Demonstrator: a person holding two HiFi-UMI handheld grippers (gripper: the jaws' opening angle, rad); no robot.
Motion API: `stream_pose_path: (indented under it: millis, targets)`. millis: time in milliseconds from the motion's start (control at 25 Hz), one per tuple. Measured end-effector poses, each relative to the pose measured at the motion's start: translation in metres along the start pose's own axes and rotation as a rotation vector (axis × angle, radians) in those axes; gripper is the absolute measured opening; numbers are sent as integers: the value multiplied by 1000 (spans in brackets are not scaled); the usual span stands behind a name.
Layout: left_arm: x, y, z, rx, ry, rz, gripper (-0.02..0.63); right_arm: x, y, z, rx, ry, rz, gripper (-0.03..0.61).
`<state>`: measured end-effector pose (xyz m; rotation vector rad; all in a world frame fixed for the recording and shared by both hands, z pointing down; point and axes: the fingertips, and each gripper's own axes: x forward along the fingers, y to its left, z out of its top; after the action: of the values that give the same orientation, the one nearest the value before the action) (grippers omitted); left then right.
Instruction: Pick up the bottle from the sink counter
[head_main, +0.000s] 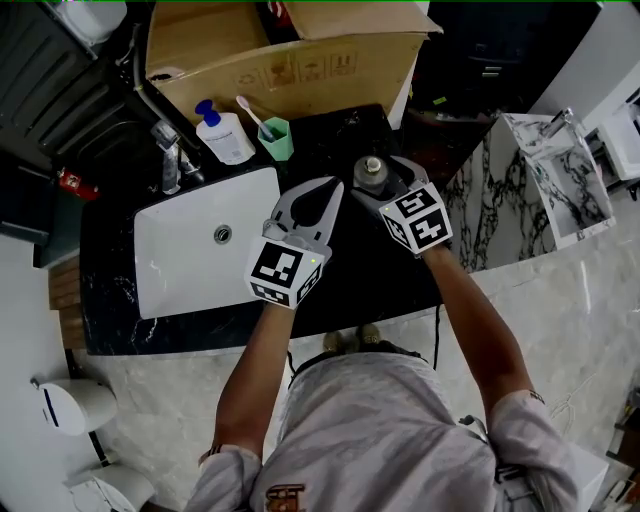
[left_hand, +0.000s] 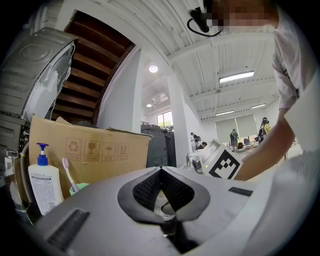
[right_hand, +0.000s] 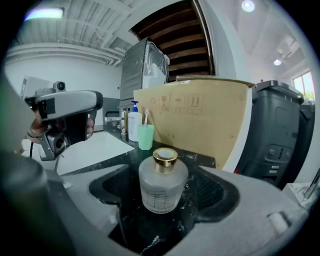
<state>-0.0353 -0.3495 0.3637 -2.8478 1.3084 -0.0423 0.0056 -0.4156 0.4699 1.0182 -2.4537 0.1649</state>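
Observation:
A squat frosted-glass bottle with a gold cap stands upright on the black sink counter, right of the white basin. My right gripper is open around it: the bottle sits between the two jaws with a gap on each side, and neither pad presses on it. Just left of the bottle, my left gripper hovers over the counter, shut with nothing in it; its tips meet in the left gripper view.
The white sink basin and its faucet lie to the left. A pump bottle and a green cup with a toothbrush stand at the back, in front of a cardboard box. The counter's edge runs close to the right.

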Motion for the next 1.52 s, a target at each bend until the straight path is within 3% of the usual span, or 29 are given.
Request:
stream_pose_path:
  millis: [240,560,760,1520]
  targets:
    - [3,1,-7,-6,16,-7,0,24,-4,-18,46,85,43,383]
    - [0,9,-12,-14,23,4,0,38,-4,-27,54,123,69,374]
    - [1,12,-15,-19,28,7,0,39,-1,-25,33,121,84,334]
    - [-10,9,-11,-7,30,11,0,17,1,-7,23,76,54,331]
